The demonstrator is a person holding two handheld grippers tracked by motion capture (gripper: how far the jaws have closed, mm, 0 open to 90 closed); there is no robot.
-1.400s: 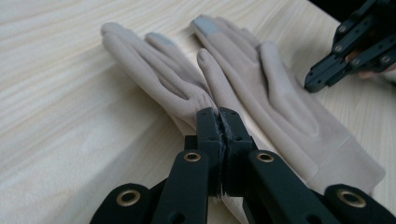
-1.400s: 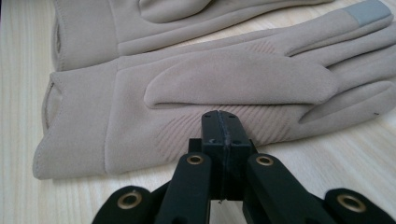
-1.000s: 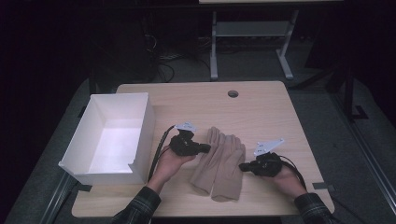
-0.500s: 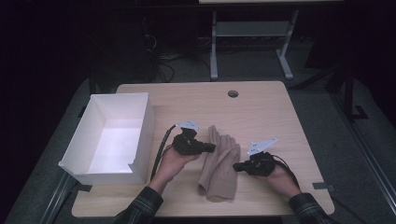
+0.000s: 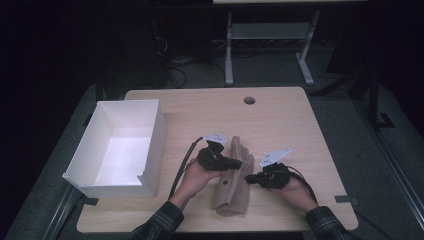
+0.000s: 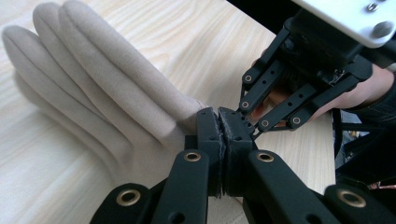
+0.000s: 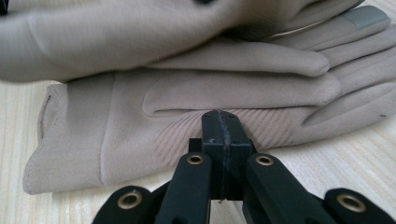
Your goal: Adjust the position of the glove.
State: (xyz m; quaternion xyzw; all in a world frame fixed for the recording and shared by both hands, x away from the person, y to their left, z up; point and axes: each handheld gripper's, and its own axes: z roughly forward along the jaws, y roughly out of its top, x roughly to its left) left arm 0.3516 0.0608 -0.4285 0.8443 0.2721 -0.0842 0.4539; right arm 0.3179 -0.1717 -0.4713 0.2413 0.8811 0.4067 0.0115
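between the two closed hand-held grippers, left [image 5: 239, 163] and right [image 5: 249, 178], beige gloves [image 5: 233, 180], each edge pinched

A light wooden table [image 5: 280, 115] stands on grey floor [image 5: 350, 100] in a dark room.

In the right gripper view, the top edge of the picture cuts off the upper beige fabric glove [image 7: 140, 32], and the closed black right gripper [image 7: 223, 122] hides part of the lower beige glove [image 7: 187, 112] behind its tips. In the left gripper view, the black left gripper [image 6: 220, 122] covers the glove's edge; whether fabric sits between its jaws cannot be told.
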